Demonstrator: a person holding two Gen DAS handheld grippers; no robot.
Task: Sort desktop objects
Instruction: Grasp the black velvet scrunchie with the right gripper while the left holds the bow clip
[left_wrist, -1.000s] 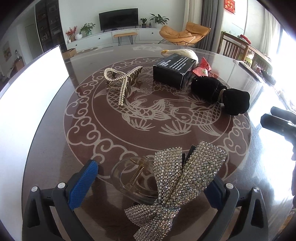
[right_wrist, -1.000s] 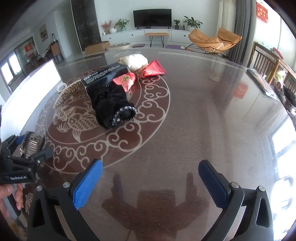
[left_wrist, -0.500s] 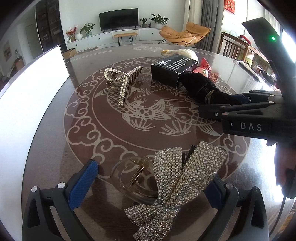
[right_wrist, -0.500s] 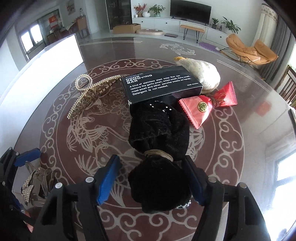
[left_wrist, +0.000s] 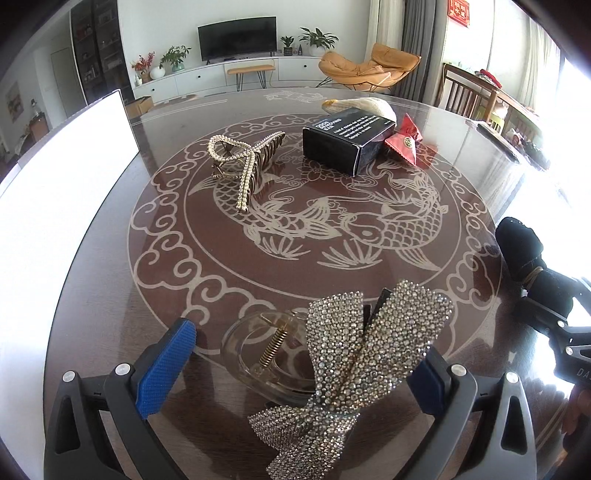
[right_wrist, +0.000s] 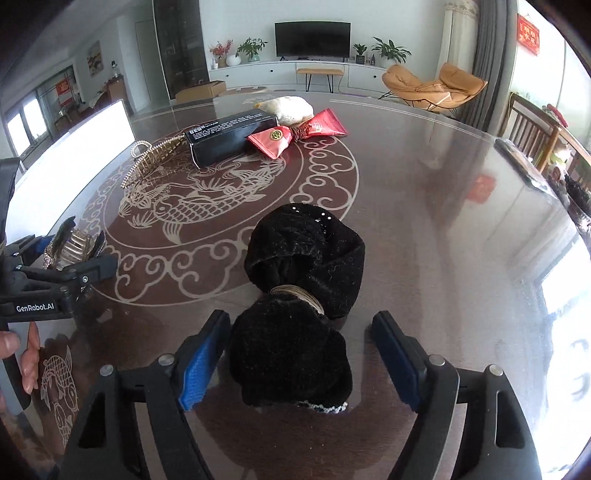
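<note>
Black velvet, gathered at its waist by a pale band, makes up the bow hair tie (right_wrist: 299, 306) lying on the glass table (right_wrist: 443, 206) toward its near right edge, outside the carved koi medallion. The right gripper (right_wrist: 301, 363) straddles the nearer lobe of that tie; its jaws are opening, the blue pads standing off the velvet on both sides, so the tie looks set down rather than held. This reads as the release at the end of one placement in the sorting job. Toward the near left edge, the left gripper (left_wrist: 301, 363) stands wide apart around a rhinestone bow clip (left_wrist: 354, 362) lying over a clear claw clip (left_wrist: 269, 354), with neither pad pressing on either piece; from the right wrist view a person's hand (right_wrist: 22, 354) holds that tool. Further in, on the medallion, a pearl-trimmed claw clip (left_wrist: 243, 162) rests by itself, and toward the far edge a black box (left_wrist: 345, 138), a red packet (left_wrist: 404, 142) and a cream pouch (left_wrist: 362, 107) crowd together, touching. A bright white panel (left_wrist: 55, 177) stands along the left edge. The next move probably calls for the right tool to lift clear of the velvet without dragging it, then to reach for an unsorted piece at the far cluster, while the left pads would need to close on the sparkly bow to take it.
</note>
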